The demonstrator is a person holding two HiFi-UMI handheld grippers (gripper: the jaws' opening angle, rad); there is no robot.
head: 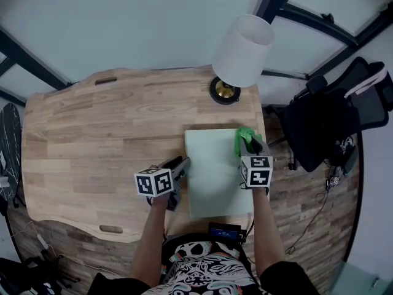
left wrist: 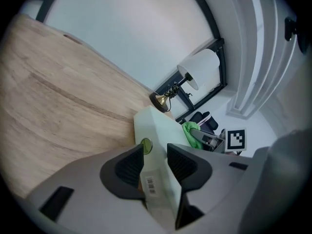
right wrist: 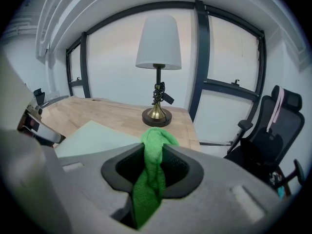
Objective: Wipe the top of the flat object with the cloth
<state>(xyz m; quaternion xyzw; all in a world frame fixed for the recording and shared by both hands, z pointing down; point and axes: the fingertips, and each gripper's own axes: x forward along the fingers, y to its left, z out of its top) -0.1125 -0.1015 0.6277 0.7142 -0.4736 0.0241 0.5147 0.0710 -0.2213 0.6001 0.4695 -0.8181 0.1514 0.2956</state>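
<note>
From above, the lamp [head: 243, 49] shade hides most of its stem. One pale green flat board [head: 215, 180] lies on the desk [head: 92, 140], just in front of the lamp. The left tongs [left wrist: 156, 155] stand open around the board's edge. The right tongs [right wrist: 155, 152] clamp the one green cloth [right wrist: 152, 179] over the board's corner nearest the lamp.

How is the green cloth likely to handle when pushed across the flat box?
Probably floppy: the green cloth bunches and droops between the right gripper's jaws. Likely light and prone to folding over rather than sliding flat on the flat box, since only a pinched wad is held.
</note>
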